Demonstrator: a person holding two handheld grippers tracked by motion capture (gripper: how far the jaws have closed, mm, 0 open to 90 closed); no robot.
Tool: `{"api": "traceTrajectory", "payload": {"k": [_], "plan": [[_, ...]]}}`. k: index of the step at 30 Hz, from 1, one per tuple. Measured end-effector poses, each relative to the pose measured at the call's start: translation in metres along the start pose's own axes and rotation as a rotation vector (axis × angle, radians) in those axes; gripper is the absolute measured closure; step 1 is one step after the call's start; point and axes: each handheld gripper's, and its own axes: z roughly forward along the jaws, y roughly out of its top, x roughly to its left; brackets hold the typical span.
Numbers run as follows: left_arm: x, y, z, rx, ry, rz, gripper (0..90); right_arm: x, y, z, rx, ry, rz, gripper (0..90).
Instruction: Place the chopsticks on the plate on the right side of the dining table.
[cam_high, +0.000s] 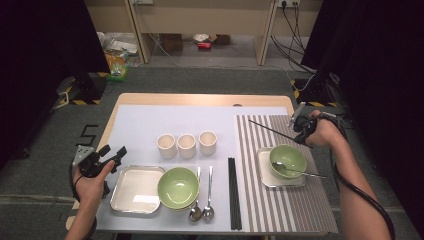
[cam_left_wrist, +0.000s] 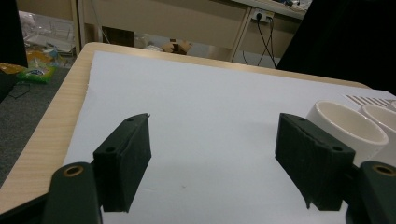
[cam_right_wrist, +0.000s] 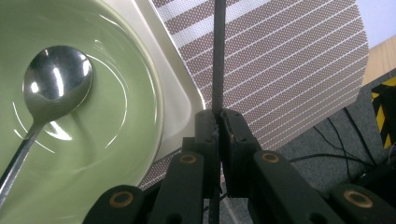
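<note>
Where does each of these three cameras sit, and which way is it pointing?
High view: above the person's side of the table, looking forward and down; both forearms and grippers show.
Left gripper view: rides the open left gripper, looking across the white mat at cream cups.
Right gripper view: rides the right gripper, which pinches black chopsticks.
Shared: high and right gripper views show the green bowl holding a spoon.

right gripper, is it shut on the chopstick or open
Shut on it: the right gripper has both jaws pressed against the black chopstick, above the striped mat.

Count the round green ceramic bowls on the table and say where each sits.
2. One green bowl overlaps the left metal tray; the other green bowl, holding a spoon, sits on the striped mat's tray.
</note>
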Motion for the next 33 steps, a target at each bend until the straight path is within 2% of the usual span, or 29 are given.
{"api": "traceTrajectory", "payload": {"k": [4,6,8,13,16,22,23,31,33], "plan": [[0.000,0.000,0.000,0.001,0.001,0.000,25.8,0.000,-0.002,0.003,0.006,0.005,-0.015,86.2],[0.000,0.000,0.000,0.001,0.001,-0.001,25.8,0.002,-0.002,0.005,0.015,0.024,0.001,86.2],[0.000,0.000,0.000,0.001,0.001,0.000,25.8,0.001,-0.002,0.007,0.012,0.024,-0.043,86.2],[0.000,0.000,0.000,0.001,0.001,-0.001,25.8,0.003,-0.003,0.011,0.008,0.035,-0.053,86.2],[0.000,0.000,0.000,0.001,0.001,-0.001,25.8,0.004,-0.003,0.011,0.017,0.042,-0.043,86.2],[0.000,-0.001,0.000,0.002,0.001,-0.002,25.8,0.005,-0.005,0.015,0.025,0.056,-0.064,86.2],[0.000,-0.001,0.001,0.002,0.001,-0.001,25.9,0.006,-0.006,0.016,0.036,0.062,-0.043,86.2],[0.000,-0.001,0.001,0.003,0.001,-0.001,25.8,0.005,-0.008,0.020,0.053,0.070,-0.098,86.1],[0.000,-0.001,0.001,0.004,0.001,-0.001,25.8,0.005,-0.009,0.021,0.060,0.076,-0.097,86.2]]}}
